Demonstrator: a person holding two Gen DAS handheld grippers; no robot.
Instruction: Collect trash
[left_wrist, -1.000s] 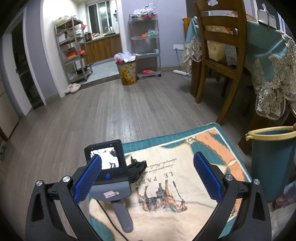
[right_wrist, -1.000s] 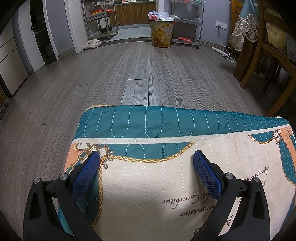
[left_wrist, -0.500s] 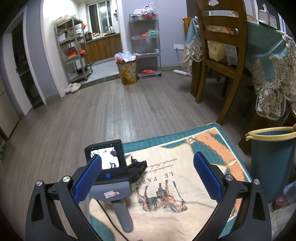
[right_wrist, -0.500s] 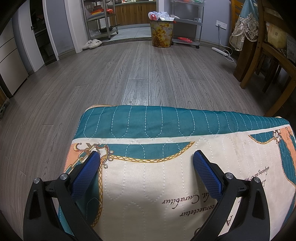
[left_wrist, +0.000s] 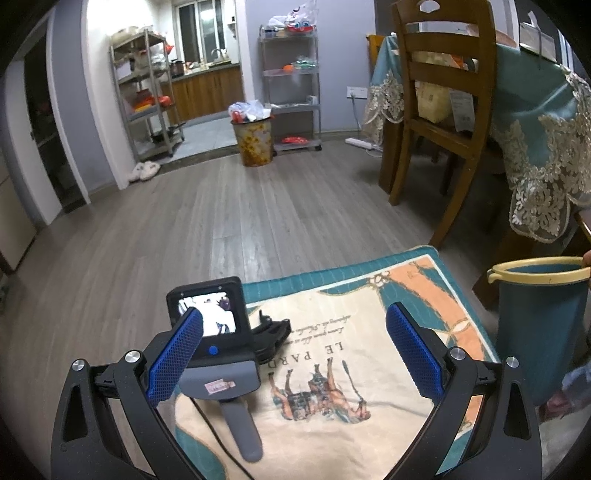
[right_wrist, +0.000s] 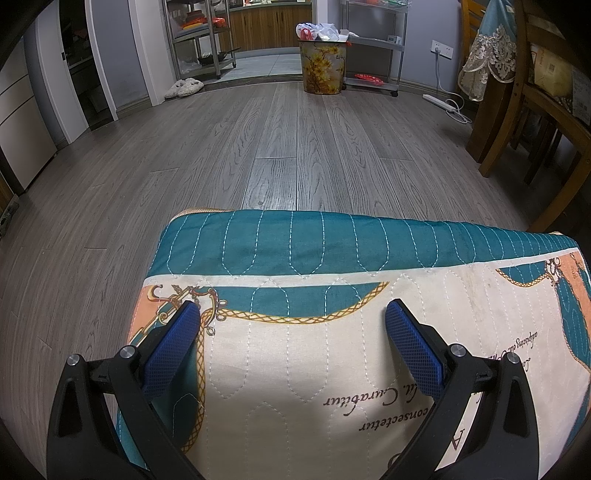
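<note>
My left gripper (left_wrist: 294, 314) hangs open above a quilted mat (left_wrist: 332, 365) printed with horses and lettering, nothing between its blue pads. A blue bin with a yellow rim (left_wrist: 535, 325) stands at the mat's right edge; a person's fingertip (left_wrist: 586, 258) touches its rim. The right gripper's body, with a small lit screen (left_wrist: 218, 354), lies on the mat's left part. In the right wrist view my right gripper (right_wrist: 292, 308) is open low over the mat (right_wrist: 332, 362), holding nothing. I see no loose trash on the mat.
A flowered waste bin (left_wrist: 255, 142) stuffed with bags stands far back by metal shelves (left_wrist: 291, 85). A wooden chair (left_wrist: 443, 110) and a table with a teal lace-edged cloth (left_wrist: 535, 122) stand on the right. Grey wooden floor (right_wrist: 277, 147) stretches ahead; a power strip (right_wrist: 443, 103) lies near the wall.
</note>
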